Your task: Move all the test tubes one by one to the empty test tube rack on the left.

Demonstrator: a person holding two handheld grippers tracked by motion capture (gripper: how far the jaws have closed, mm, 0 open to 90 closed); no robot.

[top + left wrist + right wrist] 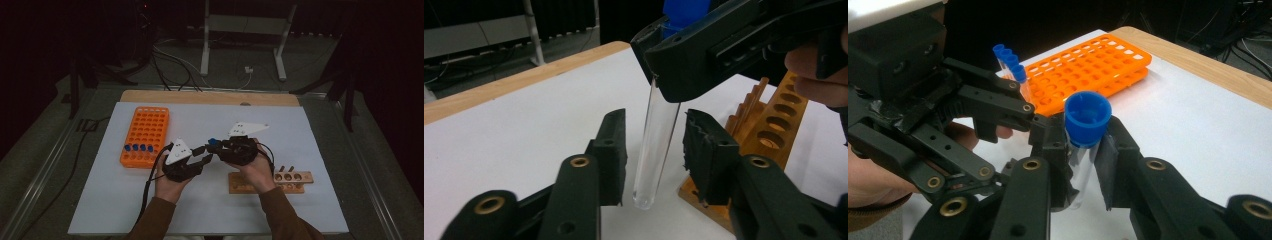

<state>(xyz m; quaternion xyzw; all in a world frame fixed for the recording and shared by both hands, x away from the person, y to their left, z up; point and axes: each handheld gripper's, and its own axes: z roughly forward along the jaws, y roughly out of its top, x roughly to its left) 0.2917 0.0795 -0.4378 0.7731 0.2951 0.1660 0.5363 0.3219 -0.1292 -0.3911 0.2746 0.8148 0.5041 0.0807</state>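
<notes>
The right claw is gripping a blue-capped test tube just below its cap, holding it upright above the white counter. The left claw is straddling the tube's lower part, its jaws not yet pressing on the glass. Four capped tubes are already standing in the orange rack; this tube, near the wooden rack, is seemingly awaiting handover and racking.
</notes>
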